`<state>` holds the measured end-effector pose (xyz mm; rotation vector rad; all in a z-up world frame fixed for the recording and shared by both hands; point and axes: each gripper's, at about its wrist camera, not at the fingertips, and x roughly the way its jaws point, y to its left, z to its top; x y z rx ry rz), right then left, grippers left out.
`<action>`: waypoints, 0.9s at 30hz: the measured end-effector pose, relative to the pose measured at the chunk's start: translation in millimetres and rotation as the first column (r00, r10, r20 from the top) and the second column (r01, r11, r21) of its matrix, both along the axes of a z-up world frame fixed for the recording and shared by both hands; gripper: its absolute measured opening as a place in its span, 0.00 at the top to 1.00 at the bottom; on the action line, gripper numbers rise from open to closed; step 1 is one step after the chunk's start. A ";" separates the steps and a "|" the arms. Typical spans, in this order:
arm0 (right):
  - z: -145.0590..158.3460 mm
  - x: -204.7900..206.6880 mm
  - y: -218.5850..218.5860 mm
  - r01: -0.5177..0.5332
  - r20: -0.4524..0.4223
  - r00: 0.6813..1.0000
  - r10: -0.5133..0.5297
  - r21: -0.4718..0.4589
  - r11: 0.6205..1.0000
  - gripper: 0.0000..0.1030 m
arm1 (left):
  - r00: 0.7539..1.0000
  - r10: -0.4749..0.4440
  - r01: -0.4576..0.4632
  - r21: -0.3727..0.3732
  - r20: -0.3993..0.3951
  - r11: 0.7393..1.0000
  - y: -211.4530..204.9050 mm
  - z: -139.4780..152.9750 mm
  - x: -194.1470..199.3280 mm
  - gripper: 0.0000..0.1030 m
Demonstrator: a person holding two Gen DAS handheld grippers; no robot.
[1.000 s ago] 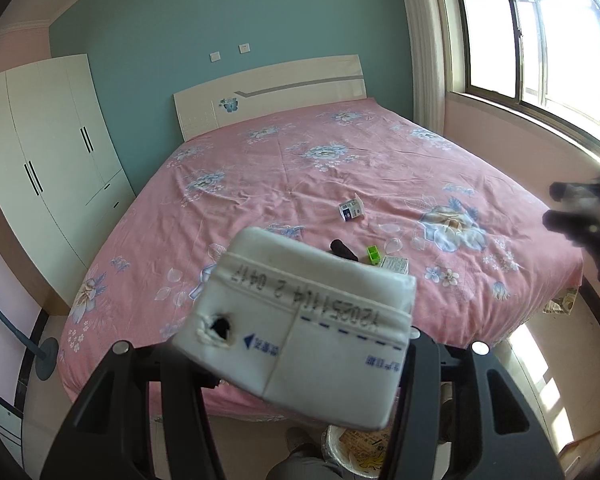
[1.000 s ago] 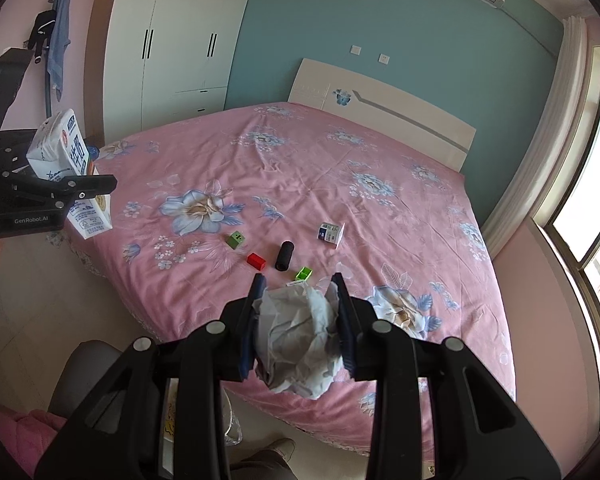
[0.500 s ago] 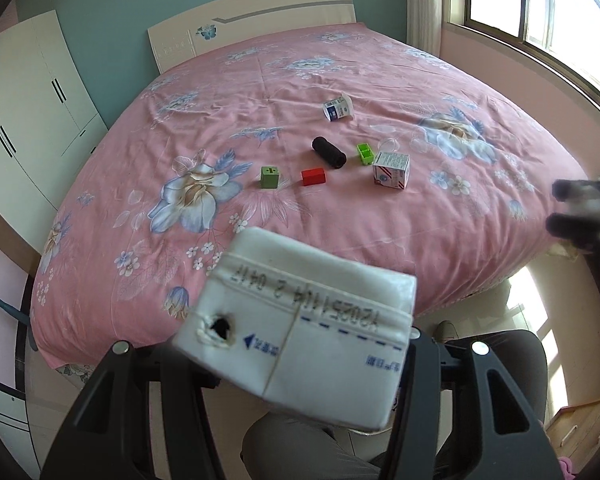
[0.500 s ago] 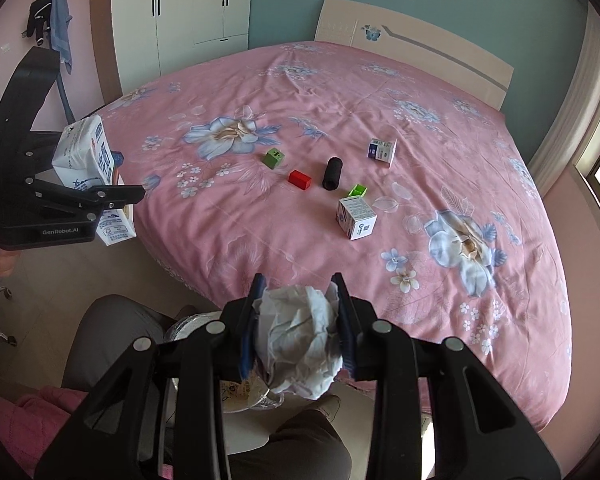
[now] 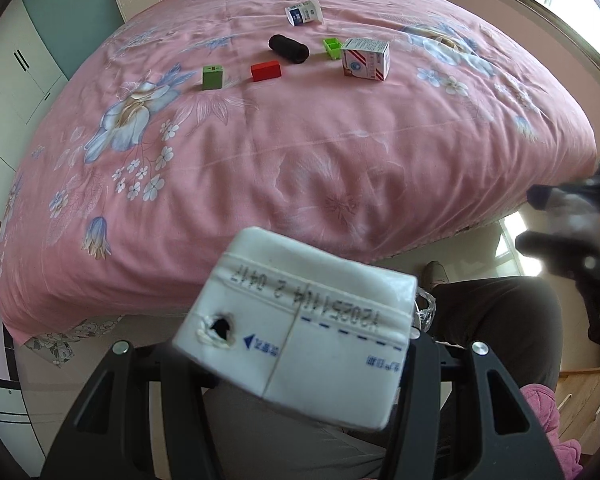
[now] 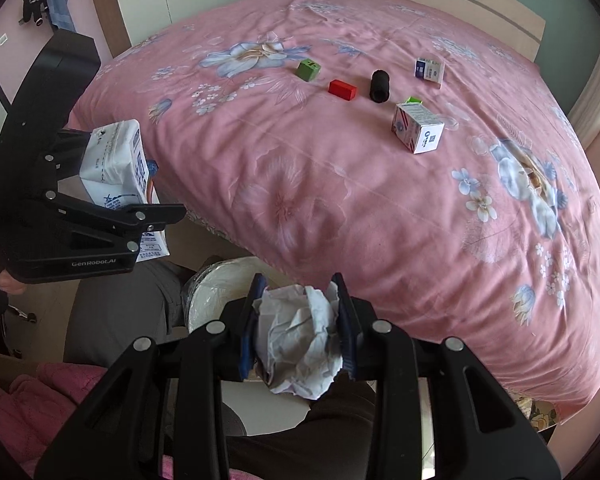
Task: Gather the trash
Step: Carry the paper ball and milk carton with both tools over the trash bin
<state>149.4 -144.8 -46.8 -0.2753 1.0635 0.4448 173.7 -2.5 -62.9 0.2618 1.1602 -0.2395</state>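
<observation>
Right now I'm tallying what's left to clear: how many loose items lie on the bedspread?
6: green block, red block, black cylinder, small green piece partly hidden behind the red-striped box, and blue-white carton farthest back.

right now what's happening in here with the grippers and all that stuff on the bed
A person is collecting trash with a gripper in each hand. The left gripper is shut on a white milk carton, and the right gripper is shut on a crumpled paper. Both are held off the bed's near edge, the paper above a lined bin by the person's knees. On the pink bed lie two small boxes, a black roll, a red block and two green ones.
</observation>
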 end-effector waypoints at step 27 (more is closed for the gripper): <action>-181.8 1.1 32.2 0.009 -0.336 0.942 -0.004 0.015 1.000 0.66 | 0.959 0.041 -0.032 0.035 -0.280 0.999 -25.3 -160.2 2.9 0.46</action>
